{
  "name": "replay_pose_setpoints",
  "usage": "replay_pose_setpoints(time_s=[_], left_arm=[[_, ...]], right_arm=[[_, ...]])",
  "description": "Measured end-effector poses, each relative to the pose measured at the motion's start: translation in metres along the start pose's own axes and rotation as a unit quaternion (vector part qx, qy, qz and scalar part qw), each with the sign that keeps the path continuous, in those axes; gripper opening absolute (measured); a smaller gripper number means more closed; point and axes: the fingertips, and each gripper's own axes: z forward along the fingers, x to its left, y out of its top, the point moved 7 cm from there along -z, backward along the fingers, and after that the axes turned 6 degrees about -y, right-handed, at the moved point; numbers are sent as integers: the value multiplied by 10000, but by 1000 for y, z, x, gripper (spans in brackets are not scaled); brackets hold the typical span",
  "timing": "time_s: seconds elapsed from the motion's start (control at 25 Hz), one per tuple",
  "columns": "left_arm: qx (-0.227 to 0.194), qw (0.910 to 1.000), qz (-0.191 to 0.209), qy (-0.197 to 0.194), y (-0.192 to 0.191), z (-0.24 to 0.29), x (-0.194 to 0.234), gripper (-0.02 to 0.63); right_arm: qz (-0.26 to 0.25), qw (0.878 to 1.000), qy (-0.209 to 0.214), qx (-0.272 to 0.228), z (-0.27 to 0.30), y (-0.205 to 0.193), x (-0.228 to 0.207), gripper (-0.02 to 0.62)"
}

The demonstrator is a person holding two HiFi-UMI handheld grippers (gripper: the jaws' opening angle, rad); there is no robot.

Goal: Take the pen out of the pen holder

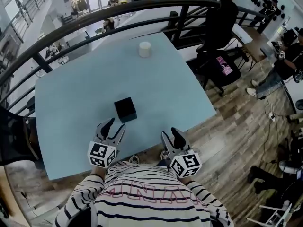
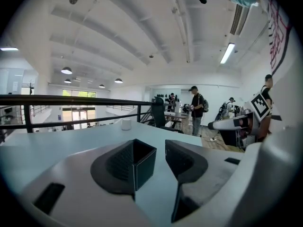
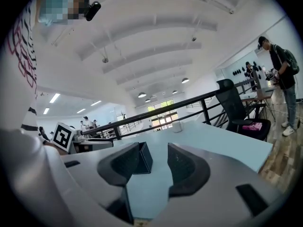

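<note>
A black square pen holder (image 1: 125,109) stands on the light blue table (image 1: 75,93), near its front edge. No pen shows in it from any view. My left gripper (image 1: 116,125) sits just in front of and left of the holder, open and empty. The right gripper (image 1: 169,133) hovers at the table's front edge, to the holder's right, also open and empty. In the left gripper view the holder (image 2: 143,164) lies ahead between the jaws of the gripper (image 2: 160,162). In the right gripper view the holder (image 3: 144,158) is partly hidden behind the left jaw of the gripper (image 3: 158,167).
A white cup (image 1: 145,49) stands at the table's far side. A dark railing (image 1: 118,11) curves behind the table. Black office chairs (image 1: 218,37) stand on the wooden floor to the right, and people stand further off.
</note>
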Motion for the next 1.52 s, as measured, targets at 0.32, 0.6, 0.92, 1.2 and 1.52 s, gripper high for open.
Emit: replay_pose_setpoints(time_s=[0.32,0.6,0.92,1.2,1.52], left_arm=[[-89,9881,-374,1490,0,23,-5,187],[-148,9753,-453,2159,-1,46,-6,187],[157,9703,-655,2325,-11,66,5,187],[238,9690,-1018,2238,-21,67,12,173],[440,9724,-1054,2033,-23,72,10,119]], right_arm=[[-576,9913,1121,381,38,37,-71,199],[-626,9834,1606,560,50,45,-107,199],[-613,9787,1835,690,54,44,-114,199],[-535,9813,1717,688,58,40,-118,198],[-452,9837,1614,651,57,39,-115,198]])
